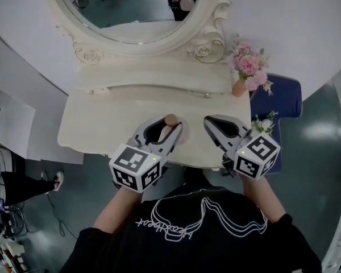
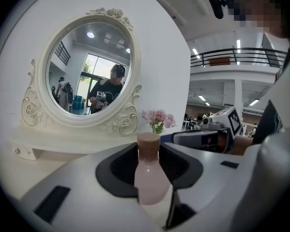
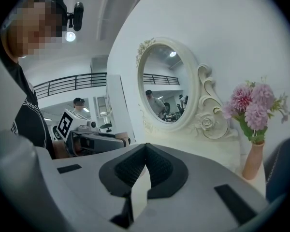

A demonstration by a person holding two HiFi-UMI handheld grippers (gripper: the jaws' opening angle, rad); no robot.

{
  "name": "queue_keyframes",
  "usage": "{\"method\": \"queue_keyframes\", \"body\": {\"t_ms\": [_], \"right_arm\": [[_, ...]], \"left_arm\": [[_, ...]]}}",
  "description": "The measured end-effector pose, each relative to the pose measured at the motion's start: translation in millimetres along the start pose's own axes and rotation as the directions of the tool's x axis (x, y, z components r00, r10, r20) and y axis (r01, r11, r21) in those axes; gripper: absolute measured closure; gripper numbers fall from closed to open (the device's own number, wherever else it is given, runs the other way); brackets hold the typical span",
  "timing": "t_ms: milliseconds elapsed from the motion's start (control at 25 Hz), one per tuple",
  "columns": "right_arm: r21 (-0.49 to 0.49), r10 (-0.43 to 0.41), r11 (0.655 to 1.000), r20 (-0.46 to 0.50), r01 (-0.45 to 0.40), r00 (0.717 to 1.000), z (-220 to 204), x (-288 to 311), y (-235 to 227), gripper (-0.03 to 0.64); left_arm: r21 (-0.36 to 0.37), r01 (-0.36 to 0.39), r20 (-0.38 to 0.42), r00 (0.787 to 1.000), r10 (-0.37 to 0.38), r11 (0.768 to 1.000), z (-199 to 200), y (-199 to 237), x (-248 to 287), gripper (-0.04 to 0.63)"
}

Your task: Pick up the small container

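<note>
The small container [image 1: 170, 128] is a pale pink bottle with a brown cap. It stands upright between the jaws of my left gripper [image 1: 171, 124], which is shut on its body. This is above the front edge of the cream vanity table [image 1: 99, 124]. In the left gripper view the bottle [image 2: 150, 178] fills the gap between the dark pads and its cap sticks up past them. Whether its base touches the table is hidden. My right gripper [image 1: 210, 121] hovers just to the right, shut with nothing between its jaws. In the right gripper view its pads [image 3: 159, 168] meet at the tip.
An oval mirror [image 1: 136, 10] in an ornate white frame stands at the back of the table. A small vase of pink flowers [image 1: 247, 67] sits at the back right corner. A blue seat [image 1: 287, 95] stands to the right of the table.
</note>
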State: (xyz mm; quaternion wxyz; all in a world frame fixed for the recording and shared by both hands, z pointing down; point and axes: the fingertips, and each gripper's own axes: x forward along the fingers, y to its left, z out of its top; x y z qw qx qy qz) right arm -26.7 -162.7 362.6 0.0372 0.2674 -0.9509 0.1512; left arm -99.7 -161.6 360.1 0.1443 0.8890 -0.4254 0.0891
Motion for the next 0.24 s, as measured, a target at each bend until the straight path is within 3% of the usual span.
{"method": "queue_keyframes", "body": {"t_ms": [240], "right_arm": [[-0.001,-0.003,1.0,-0.004,0.003,1.0,-0.4,-1.8,-4.5,0.609]], "left_arm": [[-0.001,0.002,0.0,1.0,-0.002,1.0,1.3,-0.7,5.5,0.456]]}}
